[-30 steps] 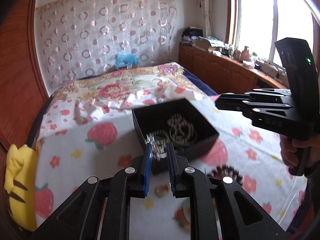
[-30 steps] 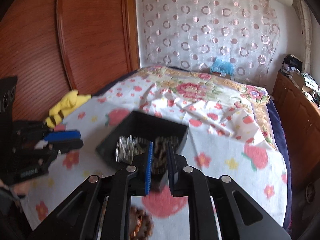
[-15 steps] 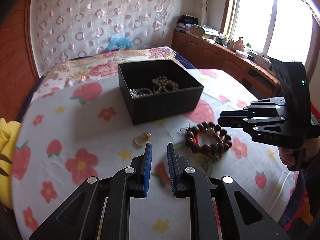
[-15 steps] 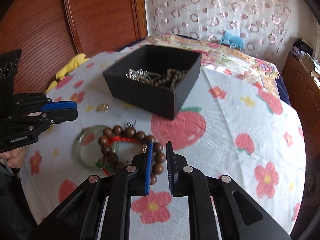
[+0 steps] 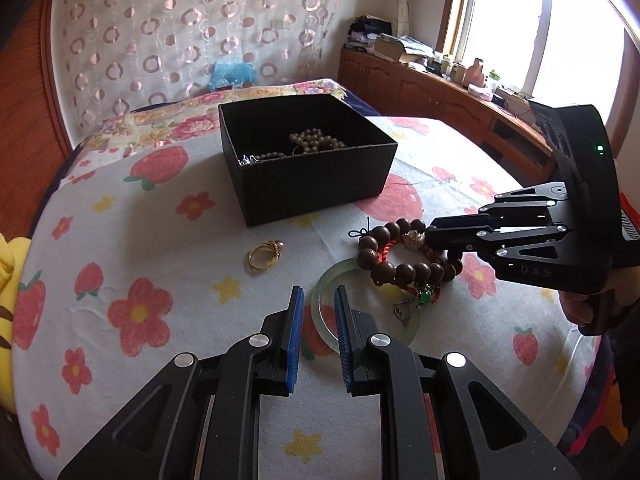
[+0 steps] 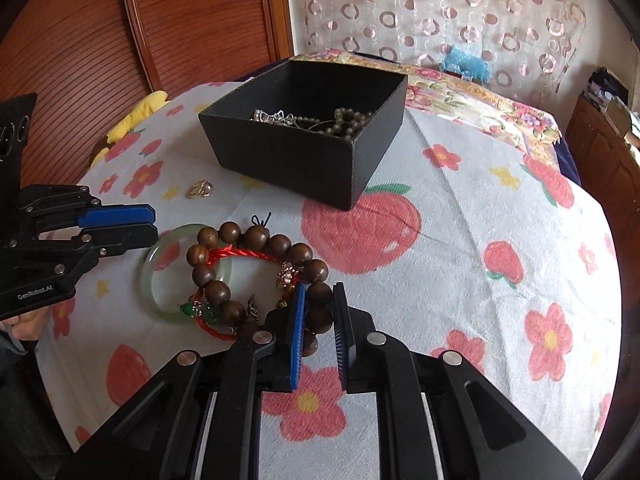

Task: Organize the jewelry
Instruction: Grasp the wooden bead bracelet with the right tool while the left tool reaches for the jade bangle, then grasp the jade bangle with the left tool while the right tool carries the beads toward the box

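Note:
A black box (image 5: pixel 308 168) (image 6: pixel 304 148) on the flowered cloth holds a bead necklace (image 5: pixel 316 144) and silver pieces (image 6: pixel 276 117). In front of it lie a brown wooden bead bracelet (image 5: pixel 404 256) (image 6: pixel 256 272) with a red cord, a pale green jade bangle (image 5: pixel 332 312) (image 6: pixel 160 280) and a gold ring (image 5: pixel 262 256) (image 6: pixel 200 189). My right gripper (image 6: pixel 319 300) (image 5: pixel 434 236) has its narrowly parted jaws around beads at the bracelet's near edge. My left gripper (image 5: pixel 318 300) (image 6: pixel 150 222) is narrowly open and empty, just above the bangle's left rim.
A yellow soft toy (image 5: pixel 8 280) (image 6: pixel 136 114) lies at the table's left edge. A flowered bed (image 5: pixel 200 112) and patterned curtain are behind the box. Wooden cabinets (image 5: pixel 440 96) run under the window at right.
Both grippers have pulled back from above the box and come down toward the table. The right one has moved onto the bead bracelet; the left one has neared the bangle.

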Tool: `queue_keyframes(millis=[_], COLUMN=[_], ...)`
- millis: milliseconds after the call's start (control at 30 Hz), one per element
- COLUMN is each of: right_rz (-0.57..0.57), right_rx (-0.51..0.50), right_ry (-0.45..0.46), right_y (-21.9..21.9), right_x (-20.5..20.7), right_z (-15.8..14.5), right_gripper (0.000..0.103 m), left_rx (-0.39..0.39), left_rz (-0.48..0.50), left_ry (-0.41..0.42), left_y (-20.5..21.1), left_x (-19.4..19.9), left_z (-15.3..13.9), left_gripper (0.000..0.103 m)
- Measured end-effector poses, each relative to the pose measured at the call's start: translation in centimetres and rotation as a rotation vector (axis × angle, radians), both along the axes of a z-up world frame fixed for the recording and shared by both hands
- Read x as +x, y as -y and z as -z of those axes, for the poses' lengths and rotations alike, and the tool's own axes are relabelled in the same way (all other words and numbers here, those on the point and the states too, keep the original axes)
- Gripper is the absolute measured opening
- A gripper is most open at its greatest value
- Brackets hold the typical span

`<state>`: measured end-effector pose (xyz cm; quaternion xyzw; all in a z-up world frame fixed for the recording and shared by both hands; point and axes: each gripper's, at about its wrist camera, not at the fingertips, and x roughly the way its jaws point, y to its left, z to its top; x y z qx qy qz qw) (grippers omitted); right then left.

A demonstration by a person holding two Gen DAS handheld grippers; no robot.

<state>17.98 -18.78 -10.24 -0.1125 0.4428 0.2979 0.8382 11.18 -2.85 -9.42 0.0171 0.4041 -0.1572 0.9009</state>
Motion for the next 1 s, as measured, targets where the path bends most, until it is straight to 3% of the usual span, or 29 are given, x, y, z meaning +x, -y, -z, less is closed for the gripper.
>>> queue_keyframes(millis=[400, 800, 867, 1000], right_rz=[0.059, 0.106, 0.113, 0.116], right_rx=[0.097, 0.077, 0.078, 0.084], right_ry=[0.19, 0.257, 0.263, 0.262], right_y=[2.5, 4.0, 4.2, 4.6], right_x=[-1.5, -1.7, -1.7, -1.7], right_z=[-6.8, -8.8, -9.1, -9.3], right_gripper=[0.015, 0.015, 0.015, 0.015], left_rx=[0.01, 0.015, 0.013, 0.009], left_rz=[0.002, -0.002, -0.005, -0.025], left_ry=[-0.024, -0.049, -0.05, -0.023], left_y=[0.3, 0.4, 0.4, 0.0], left_x=[0.7, 1.5, 1.6, 1.4], left_z=[0.6, 1.3, 1.3, 0.4], left_gripper=[0.015, 0.015, 0.006, 0.006])
